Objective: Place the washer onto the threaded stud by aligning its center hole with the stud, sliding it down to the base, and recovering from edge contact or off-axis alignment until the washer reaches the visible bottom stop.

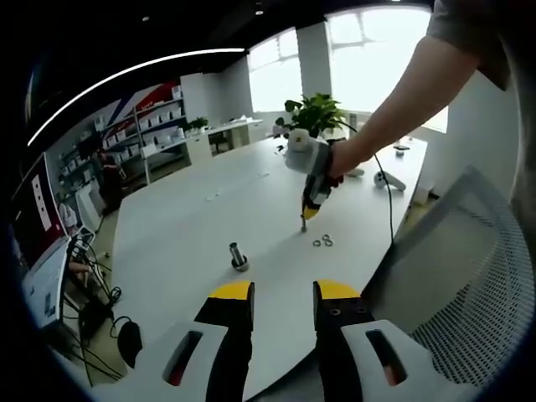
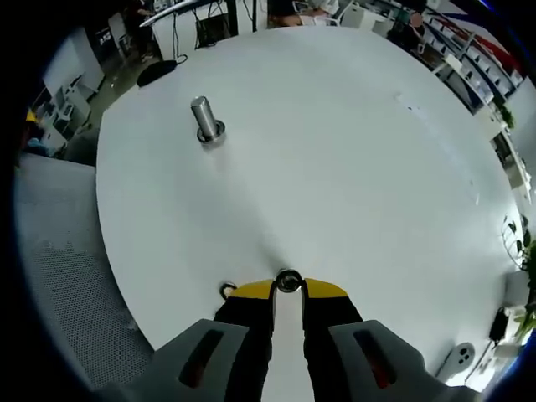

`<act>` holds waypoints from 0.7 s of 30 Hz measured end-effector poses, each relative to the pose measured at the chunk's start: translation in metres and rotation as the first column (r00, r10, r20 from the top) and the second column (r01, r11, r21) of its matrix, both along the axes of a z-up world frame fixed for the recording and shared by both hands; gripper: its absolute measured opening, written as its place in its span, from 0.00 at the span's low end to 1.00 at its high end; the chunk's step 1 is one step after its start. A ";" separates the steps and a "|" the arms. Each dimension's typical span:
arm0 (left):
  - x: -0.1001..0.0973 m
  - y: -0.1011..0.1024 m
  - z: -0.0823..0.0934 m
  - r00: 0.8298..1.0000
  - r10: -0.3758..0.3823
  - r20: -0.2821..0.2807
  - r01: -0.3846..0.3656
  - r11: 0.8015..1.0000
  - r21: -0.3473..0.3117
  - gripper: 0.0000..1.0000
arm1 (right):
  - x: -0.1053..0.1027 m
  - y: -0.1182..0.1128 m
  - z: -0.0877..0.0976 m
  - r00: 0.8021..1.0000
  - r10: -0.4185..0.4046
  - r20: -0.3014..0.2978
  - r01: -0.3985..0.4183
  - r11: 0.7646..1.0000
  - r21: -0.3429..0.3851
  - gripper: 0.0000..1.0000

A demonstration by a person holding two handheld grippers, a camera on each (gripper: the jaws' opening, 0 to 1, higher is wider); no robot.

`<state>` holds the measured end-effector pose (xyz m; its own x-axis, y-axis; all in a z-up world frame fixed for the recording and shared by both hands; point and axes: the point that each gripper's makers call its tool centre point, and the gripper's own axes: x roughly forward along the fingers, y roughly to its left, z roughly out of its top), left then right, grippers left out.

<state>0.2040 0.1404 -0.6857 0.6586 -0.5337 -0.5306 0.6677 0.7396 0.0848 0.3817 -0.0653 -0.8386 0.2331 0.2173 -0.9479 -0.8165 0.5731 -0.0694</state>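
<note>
washer (image 2: 289,281) | clamped in right gripper (image 2: 287,291) jaws | left gripper (image 1: 283,295) jaws apart, holding nothing

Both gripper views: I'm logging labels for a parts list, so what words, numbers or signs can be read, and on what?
No text is legible.
Red poster at the left gripper view's edge: white marks, too blurred to read.
Shelf boxes: too small to tell.
Stud, washers and table: no markings visible.

A broad white oval surface (image 1: 209,218) stretches ahead of the jaws. A leafy green potted plant (image 1: 316,113) stands at its far end, a grey mesh chair back (image 1: 469,285) just right.
</note>
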 end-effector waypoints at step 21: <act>0.001 0.002 -0.001 1.000 0.009 -0.006 -0.009 1.000 0.011 0.26 | -0.005 -0.002 -0.028 0.999 -0.017 -0.041 0.016 1.000 -0.016 0.14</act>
